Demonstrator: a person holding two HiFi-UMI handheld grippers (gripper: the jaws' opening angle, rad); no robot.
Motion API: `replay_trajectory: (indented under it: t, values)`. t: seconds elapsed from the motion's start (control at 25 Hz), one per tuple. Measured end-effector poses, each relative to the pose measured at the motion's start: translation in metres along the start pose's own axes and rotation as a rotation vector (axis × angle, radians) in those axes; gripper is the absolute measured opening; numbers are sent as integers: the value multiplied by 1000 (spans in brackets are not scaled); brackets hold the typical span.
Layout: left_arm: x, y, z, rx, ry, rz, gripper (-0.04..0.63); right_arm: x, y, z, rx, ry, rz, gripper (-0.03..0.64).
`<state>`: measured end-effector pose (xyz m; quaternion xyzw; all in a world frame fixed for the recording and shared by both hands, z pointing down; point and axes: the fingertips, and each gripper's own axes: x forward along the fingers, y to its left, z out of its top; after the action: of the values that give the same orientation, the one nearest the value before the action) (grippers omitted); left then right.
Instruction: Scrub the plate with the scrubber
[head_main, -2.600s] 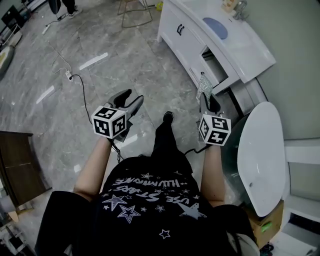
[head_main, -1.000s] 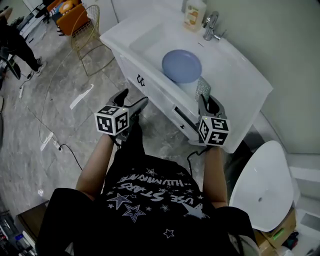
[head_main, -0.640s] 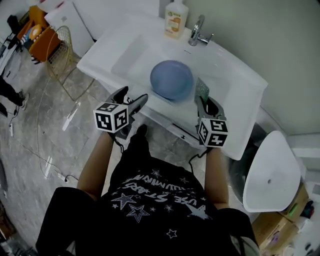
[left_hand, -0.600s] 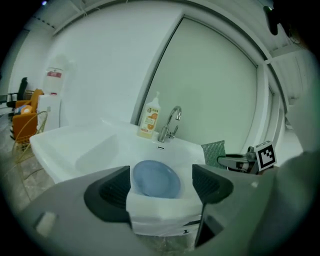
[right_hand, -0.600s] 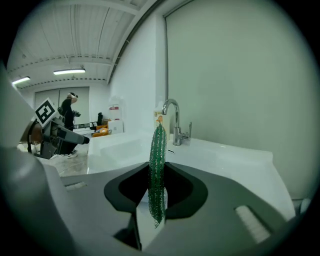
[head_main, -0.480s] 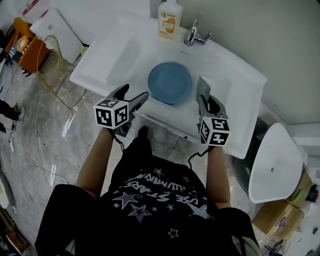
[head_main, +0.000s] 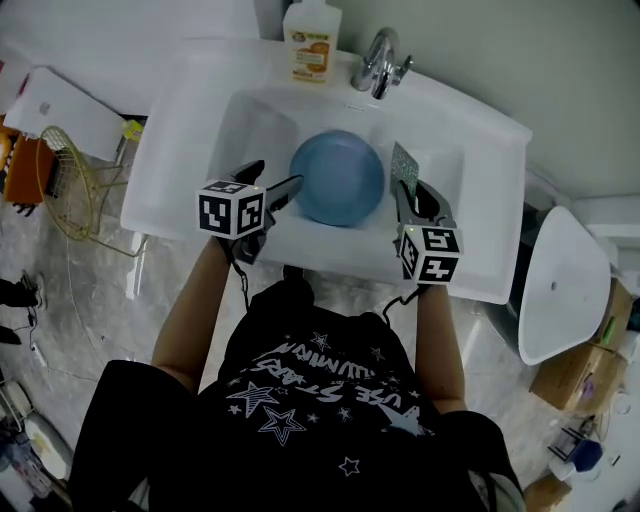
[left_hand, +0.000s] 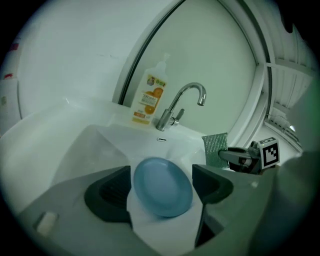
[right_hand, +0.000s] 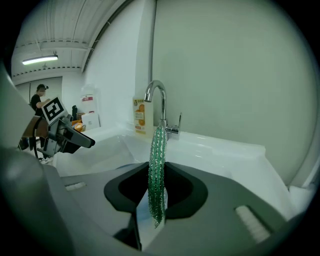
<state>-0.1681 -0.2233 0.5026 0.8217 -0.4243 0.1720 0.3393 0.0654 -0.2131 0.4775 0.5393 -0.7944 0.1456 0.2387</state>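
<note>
Looking down from the head view, the white sink (head_main: 180, 150) fills the top of the scene, and the blue plate (head_main: 338, 178) lies in the middle of its basin, below the faucet (head_main: 382, 62) and the orange-labelled soap bottle (head_main: 311, 42) on the sink's back ledge. The left gripper (head_main: 275, 184) reaches over the sink's front rim towards the left part of the basin. The right gripper (head_main: 412, 197) reaches over the front rim on the right, with the green scrubber (head_main: 403, 163) standing up from its tip above the basin. In the left gripper view, its two jaws stand wide apart with nothing gripped. The plate in the basin shows in the gap beyond them, tilted against the basin's slope, and the scrubber shows off to the sink's right side. In the right gripper view, its jaws are closed tight on the scrubber, which stands upright and edge-on, with the faucet and bottle behind it at the sink's back.
</note>
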Motion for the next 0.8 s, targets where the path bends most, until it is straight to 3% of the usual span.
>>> replay_trajectory:
  t: [0.2, 0.48, 0.8]
  values:
    - [41, 24, 2, 4, 92, -46, 387, 23, -1, 0, 18, 36, -47, 110]
    - [94, 57, -31, -129, 244, -75, 354, 37, -1, -12, 32, 101, -92, 110]
    - [129, 73, -70, -163, 384, -74, 340, 48, -6, -26, 58, 156, -125, 110]
